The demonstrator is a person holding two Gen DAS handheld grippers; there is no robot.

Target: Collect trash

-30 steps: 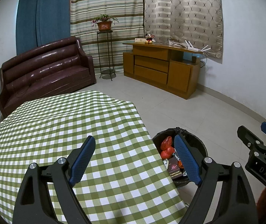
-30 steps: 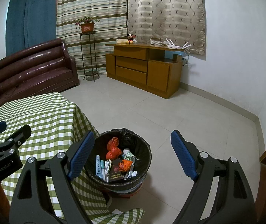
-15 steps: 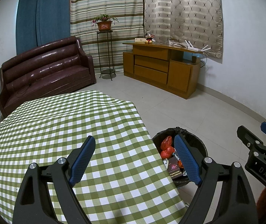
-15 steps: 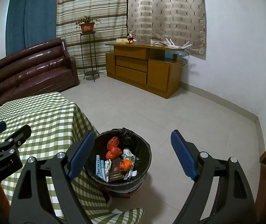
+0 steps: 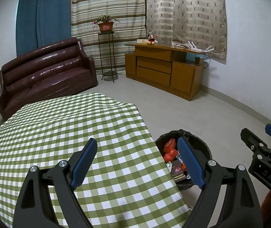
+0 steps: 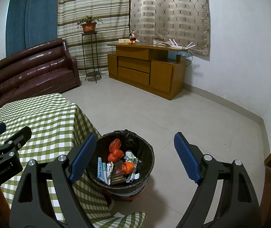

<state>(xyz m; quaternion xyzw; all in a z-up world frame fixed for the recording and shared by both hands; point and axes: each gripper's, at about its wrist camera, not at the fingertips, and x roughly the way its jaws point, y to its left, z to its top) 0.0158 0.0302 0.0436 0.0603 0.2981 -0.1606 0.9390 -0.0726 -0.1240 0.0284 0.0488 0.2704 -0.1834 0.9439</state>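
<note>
Over the near end of the table, left gripper [image 5: 136, 161] spread wide, nothing between its blue pads, angled down across the green checked tablecloth [image 5: 63, 133]; no loose trash visible on that cloth. Just to the right, right gripper [image 6: 133, 157] likewise gaping and empty, aimed down over the trash bin [image 6: 145, 182] on the tiled floor, close against the hanging edge of the cloth. Inside the bin, against a black liner: crumpled red plastic bags [image 6: 115, 151], an orange wrapper [image 6: 128, 166], a dark carton [image 6: 118, 174], a pale blue box [image 6: 101, 168], scraps of white paper. Judging by looks, all light and mostly soft; bags likely slippery and prone to crushing, so best pinched at a bunched fold; cartons stiffer, best taken across the narrow faces. Liner rim thin and tearable, to be gathered gently at its folded-over edge if the bag is the next thing to lift. Further off: brown sofa [image 5: 46, 72] far left, wooden cabinet [image 6: 146, 70] far right, potted plant [image 6: 88, 24] on a stand between
</note>
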